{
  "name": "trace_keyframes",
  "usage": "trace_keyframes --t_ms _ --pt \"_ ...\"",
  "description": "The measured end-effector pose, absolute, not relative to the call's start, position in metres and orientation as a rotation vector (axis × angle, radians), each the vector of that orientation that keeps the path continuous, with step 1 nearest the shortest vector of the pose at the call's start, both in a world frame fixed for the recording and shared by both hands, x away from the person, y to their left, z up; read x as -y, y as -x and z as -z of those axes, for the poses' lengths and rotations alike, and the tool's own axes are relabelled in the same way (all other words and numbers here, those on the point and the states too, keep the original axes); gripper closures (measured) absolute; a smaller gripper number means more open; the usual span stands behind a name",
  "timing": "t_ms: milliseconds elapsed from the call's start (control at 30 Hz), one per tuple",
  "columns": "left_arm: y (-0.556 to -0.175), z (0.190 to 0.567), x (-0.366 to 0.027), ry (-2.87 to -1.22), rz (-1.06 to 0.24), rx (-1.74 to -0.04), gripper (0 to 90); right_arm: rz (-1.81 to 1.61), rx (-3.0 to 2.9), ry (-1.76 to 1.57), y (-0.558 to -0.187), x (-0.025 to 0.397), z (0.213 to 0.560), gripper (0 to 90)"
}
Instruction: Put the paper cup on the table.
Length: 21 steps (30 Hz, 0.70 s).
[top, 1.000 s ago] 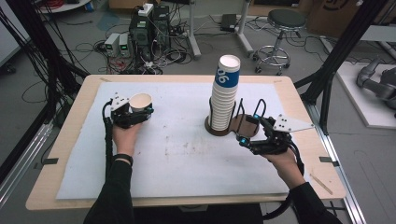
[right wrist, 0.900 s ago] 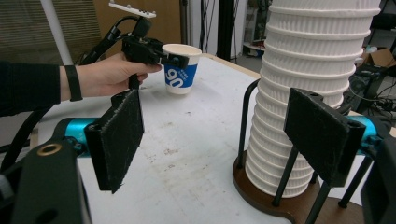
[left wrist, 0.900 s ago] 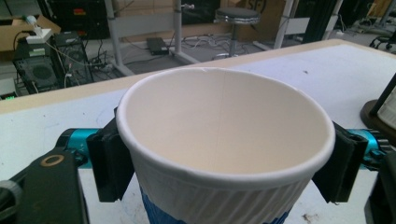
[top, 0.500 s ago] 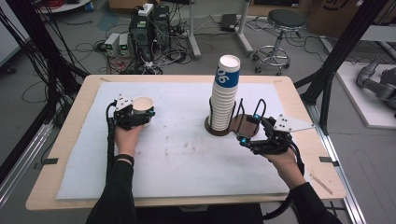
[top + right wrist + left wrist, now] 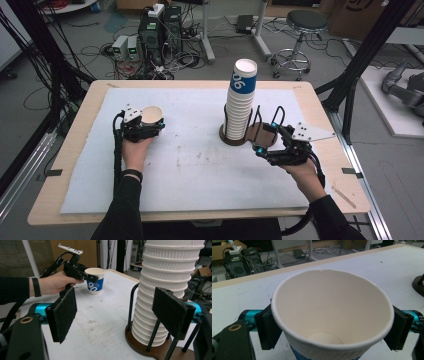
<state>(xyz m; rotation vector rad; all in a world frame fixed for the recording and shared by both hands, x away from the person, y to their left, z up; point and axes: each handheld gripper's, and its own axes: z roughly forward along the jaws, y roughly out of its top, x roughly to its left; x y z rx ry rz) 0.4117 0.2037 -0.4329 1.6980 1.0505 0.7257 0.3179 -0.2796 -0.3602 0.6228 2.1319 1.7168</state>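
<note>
White numerals "90" stood on the blue band of the paper cup (image 5: 95,277). The same digits showed, turned sideways, on the top cup (image 5: 243,77) of the cup stack (image 5: 238,112).

The left gripper (image 5: 150,125) is clamping both jaws closed, its forearm reaching forward. The right gripper (image 5: 265,142) is hovering with its 2 jaws spread wide.

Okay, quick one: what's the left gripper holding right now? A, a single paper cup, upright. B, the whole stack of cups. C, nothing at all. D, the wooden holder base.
A: the left gripper has a jaw pressed on each side of a single paper cup, its open mouth facing up, while the stack of cups stands apart in its holder.
</note>
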Motion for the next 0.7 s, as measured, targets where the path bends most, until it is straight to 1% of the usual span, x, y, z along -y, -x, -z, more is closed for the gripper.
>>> trace_keyframes --t_ms 300,333,467,700 --pt "-0.4097 0.4331 -0.2042 -1.700 -0.724 -1.056 16.6 -1.716 -2.135 -0.612 -0.3184 0.2773 0.3601 20.5" --pt "-0.4096 0.4333 -0.2038 -1.696 -0.709 -1.059 16.0 -1.717 -2.134 -0.612 -0.3184 0.2772 0.3600 20.5" --pt "-0.4094 0.4332 -0.2019 -1.709 -0.705 -1.068 9.5 -1.717 -2.145 -0.612 -0.3189 0.2767 0.3604 20.5" --pt "-0.4046 0.4282 -0.2009 -1.727 -0.715 -1.093 4.0 -1.747 -2.143 -0.617 -0.3198 0.2787 0.3603 19.1"
